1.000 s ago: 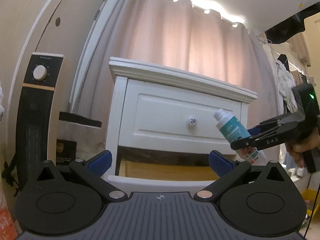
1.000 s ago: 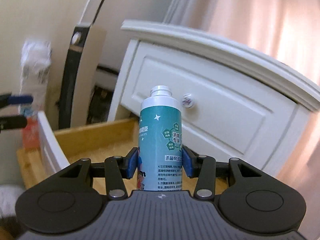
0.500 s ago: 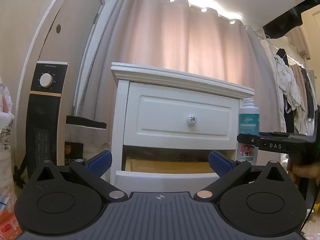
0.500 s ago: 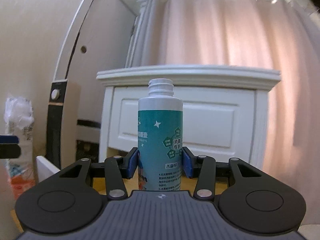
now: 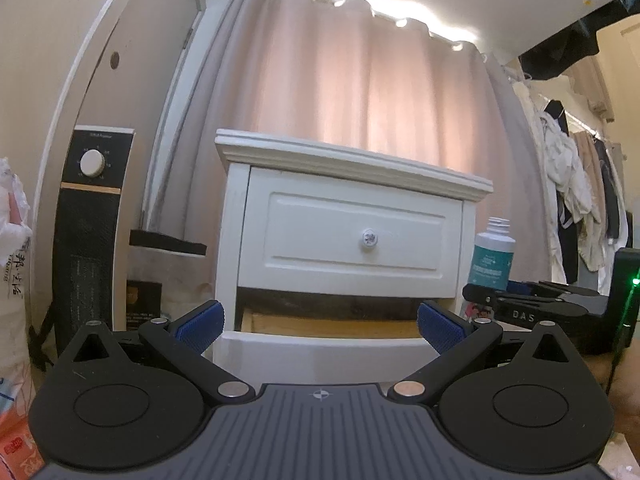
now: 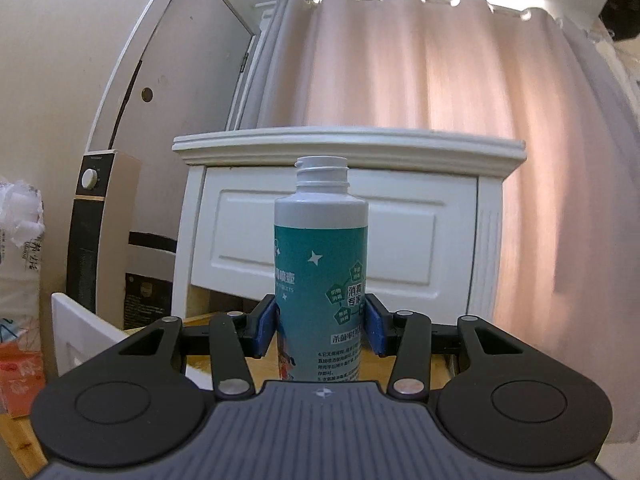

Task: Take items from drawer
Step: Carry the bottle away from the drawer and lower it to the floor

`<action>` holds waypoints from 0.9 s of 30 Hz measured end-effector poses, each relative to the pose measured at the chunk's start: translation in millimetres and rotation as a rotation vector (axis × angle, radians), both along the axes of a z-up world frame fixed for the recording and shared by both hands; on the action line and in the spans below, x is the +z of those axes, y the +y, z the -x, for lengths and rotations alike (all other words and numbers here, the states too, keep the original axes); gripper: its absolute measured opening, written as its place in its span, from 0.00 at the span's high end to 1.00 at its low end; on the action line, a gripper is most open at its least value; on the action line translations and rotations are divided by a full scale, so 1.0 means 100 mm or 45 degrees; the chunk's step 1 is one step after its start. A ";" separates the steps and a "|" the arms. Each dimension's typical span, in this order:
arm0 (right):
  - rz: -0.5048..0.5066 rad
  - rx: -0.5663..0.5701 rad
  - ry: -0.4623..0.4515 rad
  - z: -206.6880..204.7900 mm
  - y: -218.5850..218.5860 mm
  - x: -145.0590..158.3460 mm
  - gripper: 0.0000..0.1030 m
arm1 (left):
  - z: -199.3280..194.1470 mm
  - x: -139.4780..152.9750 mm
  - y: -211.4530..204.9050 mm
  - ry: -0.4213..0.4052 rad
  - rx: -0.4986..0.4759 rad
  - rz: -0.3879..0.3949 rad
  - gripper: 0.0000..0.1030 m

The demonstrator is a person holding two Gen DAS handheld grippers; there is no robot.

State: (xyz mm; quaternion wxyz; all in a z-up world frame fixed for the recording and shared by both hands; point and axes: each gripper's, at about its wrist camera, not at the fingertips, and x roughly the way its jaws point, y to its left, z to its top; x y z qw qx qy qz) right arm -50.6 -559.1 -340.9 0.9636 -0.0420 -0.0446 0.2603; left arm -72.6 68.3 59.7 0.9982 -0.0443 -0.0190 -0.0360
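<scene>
A teal-and-white bottle [image 6: 322, 280] with no cap stands upright between the blue pads of my right gripper [image 6: 322, 332], which is shut on it. In the left wrist view the same bottle [image 5: 491, 258] appears at the right of the white nightstand [image 5: 348, 236], held by the right gripper [image 5: 486, 300]. The nightstand's lower drawer [image 5: 320, 346] is pulled out, its wooden inside showing. My left gripper [image 5: 320, 322] is open in front of that drawer with nothing between its fingers. The upper drawer with a round knob [image 5: 369, 237] is closed.
A black tower heater [image 5: 86, 236] stands left of the nightstand, with a white bag [image 5: 12, 240] further left. Pink curtains [image 5: 360, 92] hang behind. Clothes [image 5: 572, 192] hang at the right. A hand [image 5: 624, 384] shows at the right edge.
The right gripper has carried the bottle out of the drawer to the nightstand's right side and turned it upright. The left gripper has drawn back slightly and stays open.
</scene>
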 end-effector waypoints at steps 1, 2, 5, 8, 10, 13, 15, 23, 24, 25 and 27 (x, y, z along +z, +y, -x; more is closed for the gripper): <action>-0.002 -0.006 -0.008 0.02 -0.04 0.02 0.56 | 0.02 0.00 -0.01 -0.004 -0.004 0.001 0.00; -0.005 -0.008 -0.019 0.05 -0.06 0.05 0.56 | 0.04 0.00 -0.02 -0.007 -0.009 0.004 0.00; -0.009 -0.026 -0.062 0.21 -0.15 0.15 0.56 | 0.09 0.00 -0.03 -0.018 -0.015 -0.003 0.00; -0.014 -0.044 -0.106 0.42 -0.25 0.27 0.56 | 0.13 -0.01 -0.03 -0.029 -0.012 -0.009 0.00; -0.022 -0.044 -0.110 0.57 -0.32 0.32 0.56 | 0.13 -0.03 -0.03 -0.023 -0.017 -0.001 0.00; -0.019 -0.042 -0.102 0.77 -0.41 0.33 0.56 | 0.12 -0.08 -0.07 -0.019 -0.027 -0.003 0.00; -0.001 -0.049 -0.099 0.89 -0.43 0.27 0.56 | 0.14 -0.14 -0.12 -0.057 0.015 -0.037 0.00; 0.073 -0.010 0.067 1.05 -0.39 -0.35 0.56 | 0.11 -0.42 -0.26 -0.053 0.109 -0.135 0.00; 0.101 -0.005 0.079 1.06 -0.37 -0.45 0.56 | 0.11 -0.46 -0.28 -0.045 0.117 -0.149 0.00; 0.121 0.001 0.093 1.06 -0.36 -0.52 0.56 | 0.10 -0.51 -0.30 -0.041 0.128 -0.161 0.00; 0.124 0.026 0.137 1.03 -0.34 -0.71 0.56 | 0.09 -0.59 -0.33 -0.036 0.149 -0.176 0.00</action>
